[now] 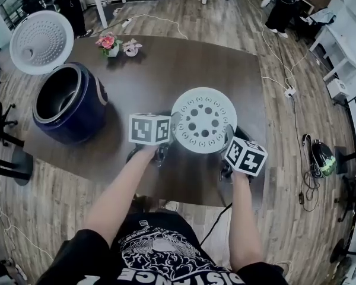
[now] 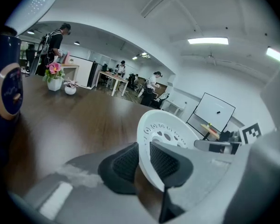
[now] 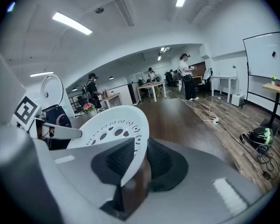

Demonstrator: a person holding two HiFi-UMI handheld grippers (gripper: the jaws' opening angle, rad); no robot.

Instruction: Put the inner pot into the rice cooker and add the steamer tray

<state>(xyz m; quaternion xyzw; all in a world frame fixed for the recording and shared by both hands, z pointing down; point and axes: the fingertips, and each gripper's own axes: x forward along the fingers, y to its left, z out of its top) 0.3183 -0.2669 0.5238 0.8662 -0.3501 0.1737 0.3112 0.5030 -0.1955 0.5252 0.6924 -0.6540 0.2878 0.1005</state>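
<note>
In the head view the white steamer tray [image 1: 203, 120], a round disc pierced with holes, sits between the two grippers over the near part of the dark table [image 1: 148, 76]. The left gripper [image 1: 171, 134] meets the tray's left rim and the right gripper [image 1: 230, 140] meets its right rim, with each marker cube just outside the rim. Well apart, at the table's far left, stands the blue rice cooker [image 1: 77, 114] with its white lid [image 1: 41, 40] tipped up, and a dark bowl shows in its open mouth. A small pot of pink flowers [image 1: 108, 43] stands near the far edge. In the left gripper view the jaws stand narrow, closed on the tray's rim: the thin white edge runs down between the two black ribbed fingers [image 2: 125, 163], which press it from both sides, and the rest of the tray [image 2: 165, 130] rises beyond them. The right gripper's marker cube [image 2: 252, 133] shows past the tray's far rim, and the cooker [image 2: 4, 94] fills the left edge. In the right gripper view the jaws are likewise narrow and clamped on the opposite rim, one black pad [image 3: 119, 161] on each face. The tray [image 3: 109, 130] stretches away to the left towards the left gripper's cube [image 3: 25, 111], with the cooker [image 3: 58, 118] behind it.
</note>
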